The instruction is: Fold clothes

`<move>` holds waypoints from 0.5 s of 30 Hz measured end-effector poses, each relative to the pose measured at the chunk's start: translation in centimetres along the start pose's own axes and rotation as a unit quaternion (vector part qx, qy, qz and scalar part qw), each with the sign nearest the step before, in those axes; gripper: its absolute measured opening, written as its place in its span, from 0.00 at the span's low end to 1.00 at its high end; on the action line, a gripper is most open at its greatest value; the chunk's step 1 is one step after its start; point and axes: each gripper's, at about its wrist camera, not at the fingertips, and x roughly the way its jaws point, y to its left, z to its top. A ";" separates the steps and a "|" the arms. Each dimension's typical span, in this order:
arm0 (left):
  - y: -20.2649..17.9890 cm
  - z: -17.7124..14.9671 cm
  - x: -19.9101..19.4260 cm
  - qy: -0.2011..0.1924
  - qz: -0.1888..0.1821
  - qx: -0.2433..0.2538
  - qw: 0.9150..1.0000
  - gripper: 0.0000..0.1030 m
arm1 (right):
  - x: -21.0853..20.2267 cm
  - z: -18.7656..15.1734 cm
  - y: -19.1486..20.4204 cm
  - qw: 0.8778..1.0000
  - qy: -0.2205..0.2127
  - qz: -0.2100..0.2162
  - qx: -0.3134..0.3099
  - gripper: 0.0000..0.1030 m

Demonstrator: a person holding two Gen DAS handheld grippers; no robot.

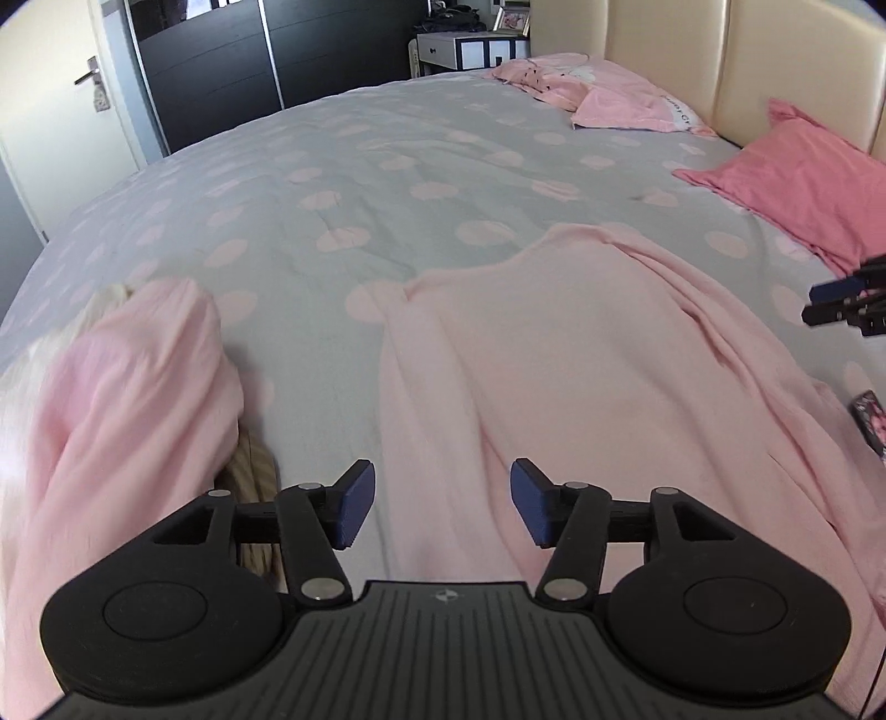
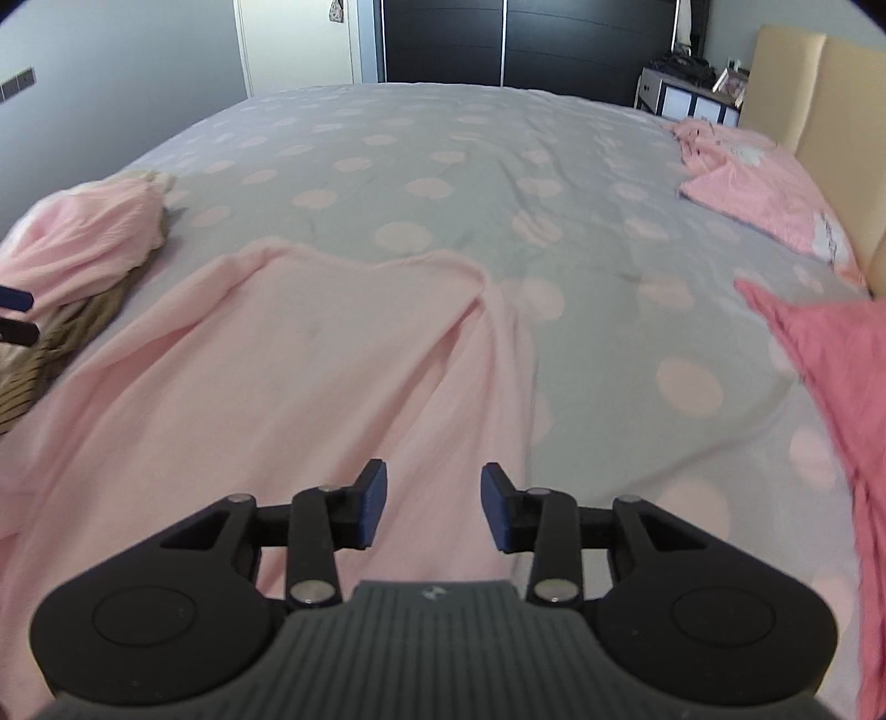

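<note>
Left hand-held gripper (image 1: 440, 501): seen at the bottom centre of the left wrist view, angled downward over the bed (image 1: 343, 166). Its jaws stand apart with nothing between them; the blue pads (image 1: 354, 501) touch no cloth. Beneath and beyond them lies the pale pink garment (image 1: 554, 360).

Right hand-held gripper (image 2: 433, 507): seen at the bottom centre of the right wrist view, likewise angled downward. Jaws apart, nothing held; the gap is narrower than on the left unit. Its tips also show at the right edge of the left wrist view; the left unit's tips show at the left edge of the right wrist view.

Task item: the pale pink garment is spread over the near half of the bed, wrinkled, with a raised fold running along its right side in the right wrist view. It fills the centre and lower part of both frames.

Other items on the bed: a pile of clothes (image 2: 83, 243), pink on top with a striped beige piece below, at the left of both frames, apart from the garment. A deep pink pillow (image 1: 803, 183) lies at the right edge. A light pink pillow (image 1: 620, 99) lies at the upper right by the cream headboard (image 1: 692, 50).

No containers are visible in either frame. The bed cover is grey with pink dots.
</note>
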 end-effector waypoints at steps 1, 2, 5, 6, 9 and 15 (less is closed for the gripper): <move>-0.4 -1.0 -0.7 -0.001 -0.005 -0.010 1.000 0.56 | -0.7 -1.1 0.4 1.000 0.002 0.007 0.007 0.46; -0.7 -2.0 -1.3 -0.001 -0.011 -0.020 1.000 0.57 | -1.3 -2.2 0.8 1.000 0.003 0.014 0.013 0.46; -1.8 -5.1 -2.1 0.005 -0.026 -0.044 0.999 0.58 | -2.3 -5.2 1.9 0.999 0.014 0.026 0.026 0.48; -2.2 -6.0 -2.3 0.008 -0.028 -0.047 0.998 0.58 | -2.6 -6.1 2.3 0.999 0.017 0.030 0.032 0.51; -3.3 -8.4 -2.4 0.030 -0.032 -0.065 0.997 0.59 | -2.6 -8.6 3.1 0.997 0.034 0.033 0.057 0.58; -4.7 -11.5 -1.0 0.094 -0.010 -0.057 0.994 0.57 | -1.6 -11.5 4.0 0.994 0.079 0.039 0.063 0.32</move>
